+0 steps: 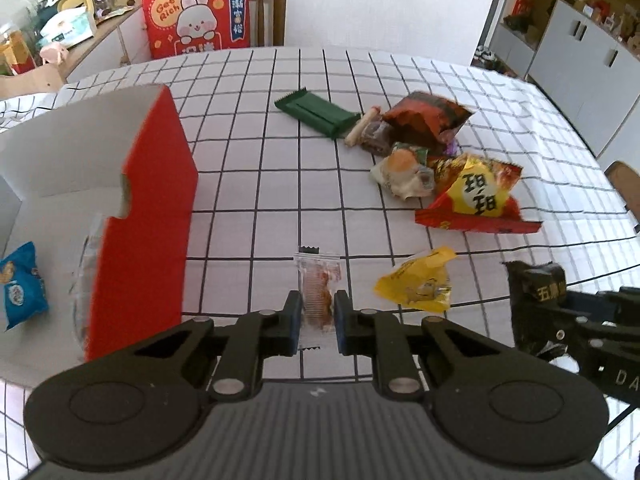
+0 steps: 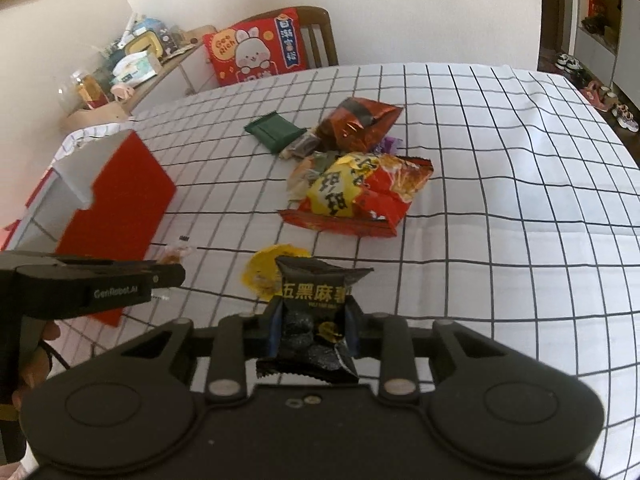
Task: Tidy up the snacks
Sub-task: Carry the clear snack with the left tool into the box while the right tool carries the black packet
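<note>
A grid-patterned surface fills both views, with snack sorting seemingly in its early part. At the left of the left wrist frame stands a red box, white inside, holding a blue packet at the frame's far left edge; something pale and clear lies against the box's inner wall, too blurred to name. At centre right, a heap of unsorted snacks waits well apart from the box: a red-and-yellow bag, a dark red bag, a green bar and a small bun packet, several touching. Nearer the bottom, a yellow packet lies alone. The left claw, low in its own frame, pinches a clear cracker packet just beside the box's red wall. The right claw, low centre in the right wrist frame, grips a black packet. Judging by this, two snacks are in transit, at least one is boxed, and most remain to be collected.
</note>
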